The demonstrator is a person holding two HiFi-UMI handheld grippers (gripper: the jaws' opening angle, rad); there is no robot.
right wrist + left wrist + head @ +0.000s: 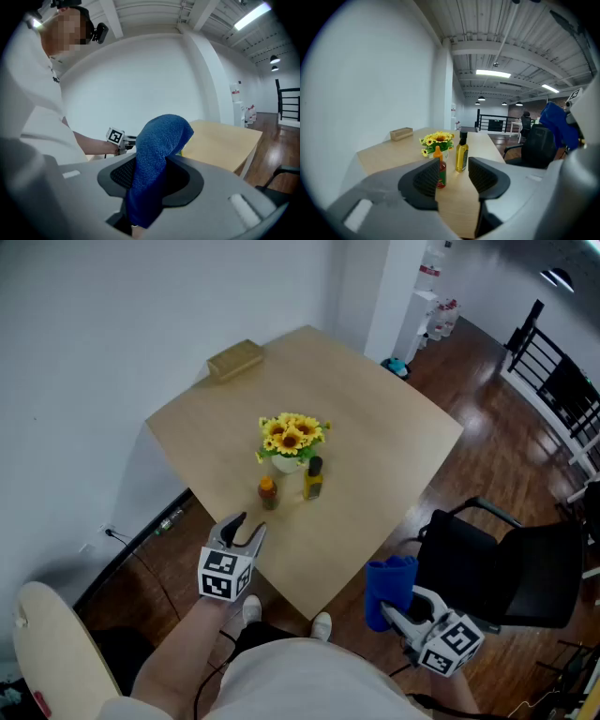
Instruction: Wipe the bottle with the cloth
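Note:
Two bottles stand on the wooden table (375, 456): a small red sauce bottle (268, 493) with an orange cap, and a yellow oil bottle (313, 478) with a black cap. My left gripper (249, 526) is open and empty just short of the table's near edge. Its own view shows the sauce bottle (441, 169) and the oil bottle (462, 154) beyond the gap between the jaws. My right gripper (392, 610) hangs off the table's near right corner, shut on a blue cloth (389, 585). The cloth (159, 154) bulges up between the right gripper's (150, 176) jaws.
A white pot of sunflowers (292, 441) stands right behind the bottles. A wooden box (234, 359) lies at the table's far corner. A black office chair (506, 563) is at the right of the table, and a pale chair back (47, 652) is at lower left.

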